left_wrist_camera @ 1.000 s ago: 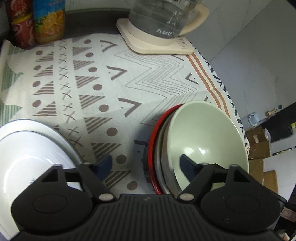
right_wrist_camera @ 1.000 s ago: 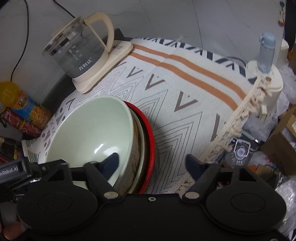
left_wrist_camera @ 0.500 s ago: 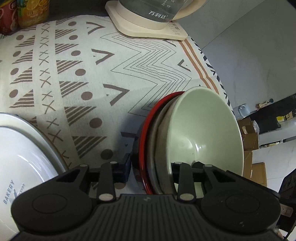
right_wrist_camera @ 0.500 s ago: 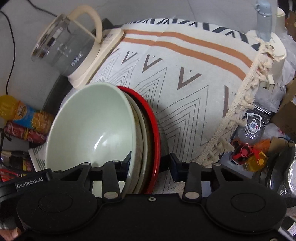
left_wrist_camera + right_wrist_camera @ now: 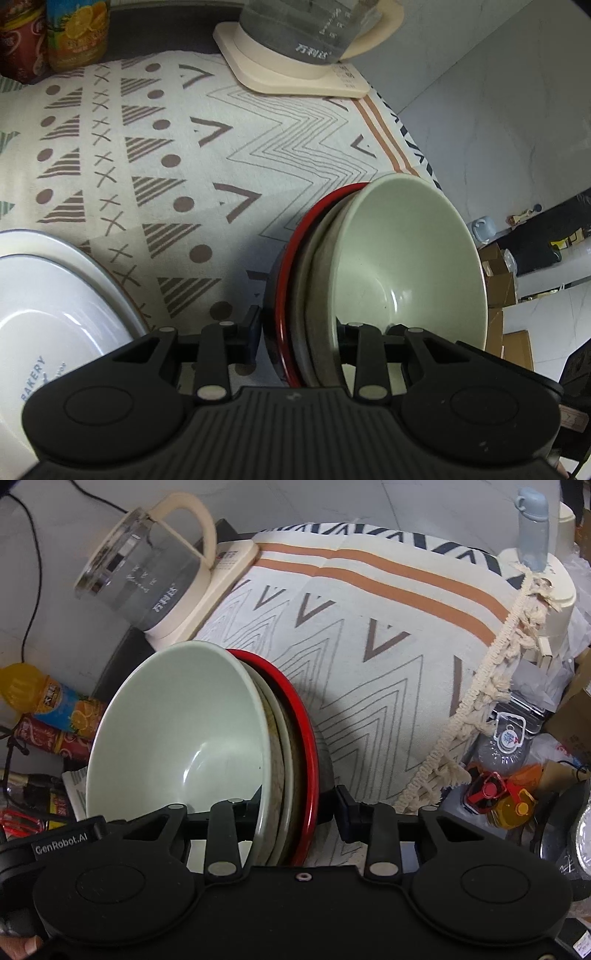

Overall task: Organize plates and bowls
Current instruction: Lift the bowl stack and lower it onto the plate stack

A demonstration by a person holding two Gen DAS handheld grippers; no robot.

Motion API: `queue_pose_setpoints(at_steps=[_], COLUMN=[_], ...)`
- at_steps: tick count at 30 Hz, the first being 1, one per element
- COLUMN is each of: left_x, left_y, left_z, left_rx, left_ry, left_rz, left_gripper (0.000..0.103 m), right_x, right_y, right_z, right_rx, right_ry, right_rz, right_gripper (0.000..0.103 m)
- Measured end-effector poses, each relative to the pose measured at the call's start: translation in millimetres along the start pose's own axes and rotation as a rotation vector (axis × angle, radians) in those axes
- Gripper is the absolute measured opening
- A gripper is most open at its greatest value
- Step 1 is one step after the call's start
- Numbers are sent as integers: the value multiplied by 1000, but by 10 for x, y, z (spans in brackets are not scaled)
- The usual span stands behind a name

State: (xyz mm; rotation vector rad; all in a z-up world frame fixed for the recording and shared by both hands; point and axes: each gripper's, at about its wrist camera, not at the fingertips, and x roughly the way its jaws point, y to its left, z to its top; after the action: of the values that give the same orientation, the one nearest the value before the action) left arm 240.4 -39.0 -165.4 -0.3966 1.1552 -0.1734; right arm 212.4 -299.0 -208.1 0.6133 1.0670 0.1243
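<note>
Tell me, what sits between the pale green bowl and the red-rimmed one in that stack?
In both wrist views, at least one grey-beige speckled dish is nested between the green bowl and the red-rimmed bowl; how many is unclear.

The worktop is covered by a cream patterned cloth (image 5: 258, 155) with brown triangles, dots, crosses and zigzags, orange stripes toward one side and a knotted fringe (image 5: 491, 686) hanging over the edge. On the cloth at its far end stands a glass kettle (image 5: 317, 33) on a cream base (image 5: 295, 77), and at the near left lies a white plate (image 5: 55, 295) printed with the word BAKERY. Beyond the cloth's far corner, on the bare dark surface (image 5: 166, 26), stand an orange drink bottle (image 5: 77, 33) and a red bottle (image 5: 20, 40) side by side.
</note>
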Motion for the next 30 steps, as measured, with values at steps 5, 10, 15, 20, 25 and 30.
queue_pose_setpoints(at_steps=[5,10,15,20,25,30], left_x=[-153,-342,-540,-724,-874,-1005], left_y=[32,71,125,173,246,365], left_z=[2,-10,-8,-25,-73,-155], left_rx=[-21,-42,-87,-113,-141,-187], left_ry=[-26,-60,-99,-143,-177,-198], left_rz=[-8,-3,11,29,41,60], left_gripper=[31,31,31,31,31,31], right_x=[-65,-129,-183,-211,-241,-244], right_y=[116,228,374,524,652,791], right_z=[11,40,50,62,58,38], right_rx=[-35,-63,-108,-137,-174,-218], right_ry=[-11,-14,-19,-21,-8,7], right_rz=[11,31,55,85,114,138], right_gripper=[34,34,34,34,34,34])
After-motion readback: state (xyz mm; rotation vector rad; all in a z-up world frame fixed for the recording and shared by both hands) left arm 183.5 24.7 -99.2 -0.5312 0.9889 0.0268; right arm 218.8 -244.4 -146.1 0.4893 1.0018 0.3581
